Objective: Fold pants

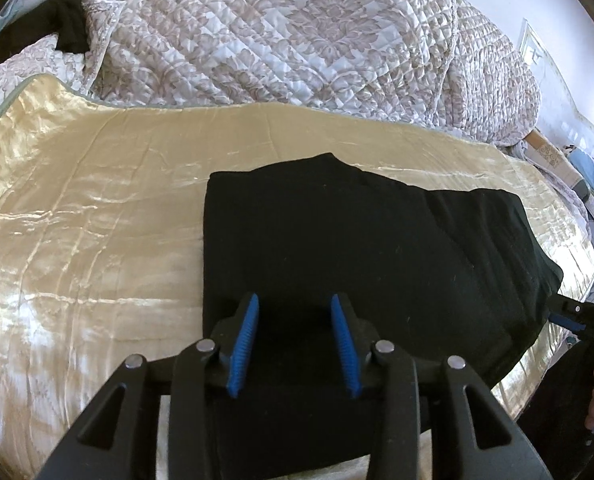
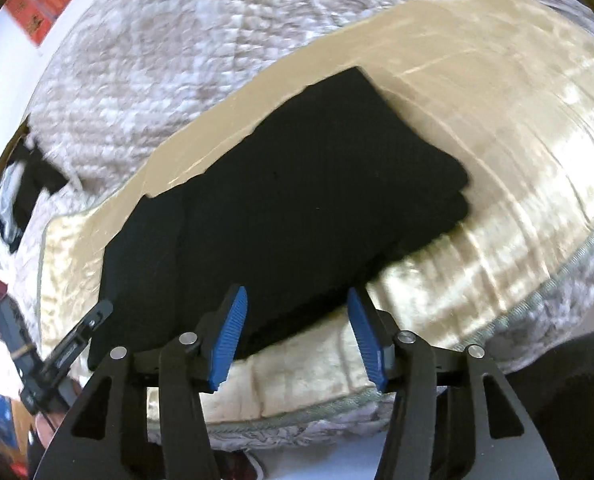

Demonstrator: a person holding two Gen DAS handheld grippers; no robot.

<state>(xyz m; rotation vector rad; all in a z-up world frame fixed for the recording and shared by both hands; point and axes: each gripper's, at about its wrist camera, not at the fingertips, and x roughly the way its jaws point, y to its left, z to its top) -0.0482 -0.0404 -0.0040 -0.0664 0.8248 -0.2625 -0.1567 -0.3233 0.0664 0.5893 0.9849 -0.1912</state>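
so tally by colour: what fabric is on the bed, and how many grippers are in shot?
Black: 1, folded pants
Gold: 1, satin cover
White and beige floral: 1, quilt
Black with blue pads: 2, left gripper and right gripper, both open
Total: 5

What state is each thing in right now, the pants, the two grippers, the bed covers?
Black pants: folded into a compact stack, lying flat on the gold cover.
Left gripper: open, fingers empty, over the pants' near edge.
Right gripper: open, holding nothing.
Gold satin cover: spread out, lightly creased.
Quilted blanket: bunched up behind.
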